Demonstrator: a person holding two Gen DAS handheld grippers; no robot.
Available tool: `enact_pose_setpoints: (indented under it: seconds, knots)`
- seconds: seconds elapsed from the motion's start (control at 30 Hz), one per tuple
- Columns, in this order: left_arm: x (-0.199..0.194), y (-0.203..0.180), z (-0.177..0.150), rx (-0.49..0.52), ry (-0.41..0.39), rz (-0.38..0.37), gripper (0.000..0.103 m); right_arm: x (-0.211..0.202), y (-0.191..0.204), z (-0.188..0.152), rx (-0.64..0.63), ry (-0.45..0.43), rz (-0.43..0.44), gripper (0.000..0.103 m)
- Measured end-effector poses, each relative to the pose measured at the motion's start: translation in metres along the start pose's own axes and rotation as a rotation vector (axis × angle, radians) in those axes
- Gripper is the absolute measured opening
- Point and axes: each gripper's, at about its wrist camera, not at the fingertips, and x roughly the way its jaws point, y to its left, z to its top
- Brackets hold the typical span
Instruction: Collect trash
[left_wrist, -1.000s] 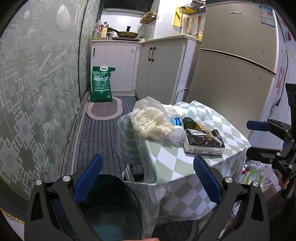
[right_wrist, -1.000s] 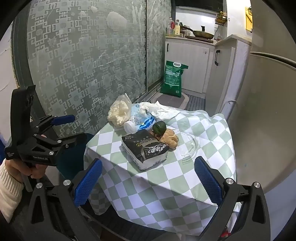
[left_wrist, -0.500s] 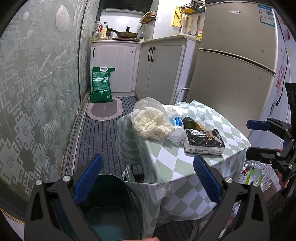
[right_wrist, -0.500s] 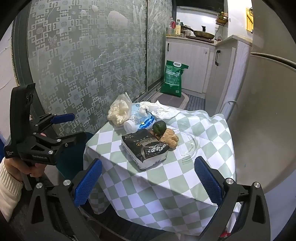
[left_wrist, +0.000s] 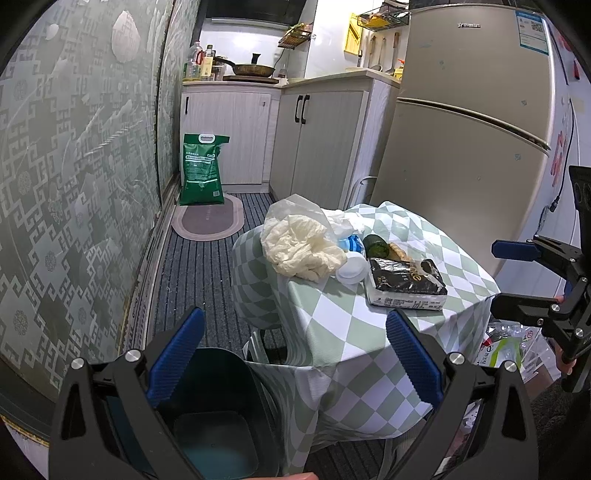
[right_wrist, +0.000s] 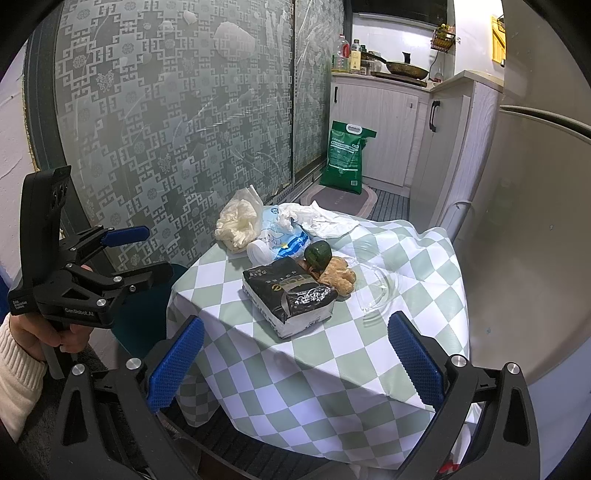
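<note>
A small table with a green-and-white checked cloth (right_wrist: 332, 354) holds trash: a crumpled cream plastic bag (right_wrist: 236, 221), a blue-and-white wrapper (right_wrist: 284, 236), white crumpled paper (right_wrist: 325, 221), a white cap (right_wrist: 258, 251), a dark green fruit piece (right_wrist: 317, 253), a ginger root (right_wrist: 338, 275), a black tissue pack (right_wrist: 291, 295) and clear plastic (right_wrist: 373, 288). A dark teal bin (left_wrist: 210, 417) stands on the floor left of the table. My left gripper (left_wrist: 295, 354) is open and empty above the bin. My right gripper (right_wrist: 295, 363) is open and empty at the table's near edge.
A patterned glass sliding door (right_wrist: 177, 110) runs along the left. A beige fridge (left_wrist: 461, 129) stands right of the table. White kitchen cabinets (left_wrist: 314, 140), a green sack (left_wrist: 202, 170) and an oval mat (left_wrist: 208, 221) lie beyond. Bags lie on the floor (left_wrist: 506, 347) at the right.
Both grippers have stayed open and almost still; the views have only drifted slightly. Nothing on the table has moved.
</note>
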Motion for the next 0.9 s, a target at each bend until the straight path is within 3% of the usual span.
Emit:
enact_pose_setpoints:
  seconds: [0.9]
  knots:
    - [0.0003, -0.0034, 0.0007, 0.006, 0.001, -0.006, 0.100, 0.0000, 0.0019, -0.0002, 0.000, 0.000, 0.001, 0.101]
